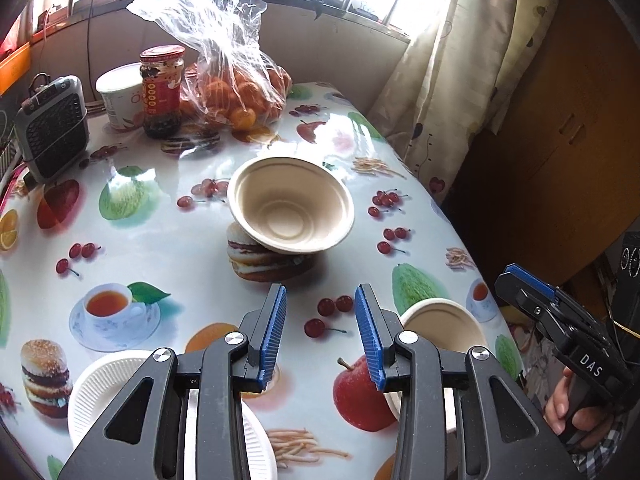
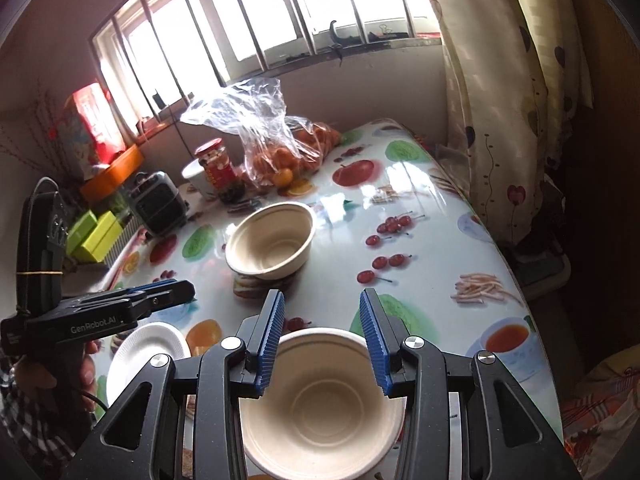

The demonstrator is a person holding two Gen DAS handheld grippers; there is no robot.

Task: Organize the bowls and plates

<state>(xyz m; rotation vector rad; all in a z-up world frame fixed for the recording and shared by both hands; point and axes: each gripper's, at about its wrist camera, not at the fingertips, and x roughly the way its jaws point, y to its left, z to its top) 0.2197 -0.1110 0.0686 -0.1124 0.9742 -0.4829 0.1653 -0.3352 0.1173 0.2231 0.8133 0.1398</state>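
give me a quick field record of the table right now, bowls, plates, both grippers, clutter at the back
far bowl: beige, mid-table, upright, empty
near bowl: beige, empty, by the near edge, below the right gripper
plates: white, ribbed rim, near left corner, partly hidden by the left gripper
left gripper: open, nothing between the fingers
right gripper: open, nothing gripped
back clutter: jar with red lid, white tub, bag of oranges, small grey heater
table: glossy fruit-print cloth
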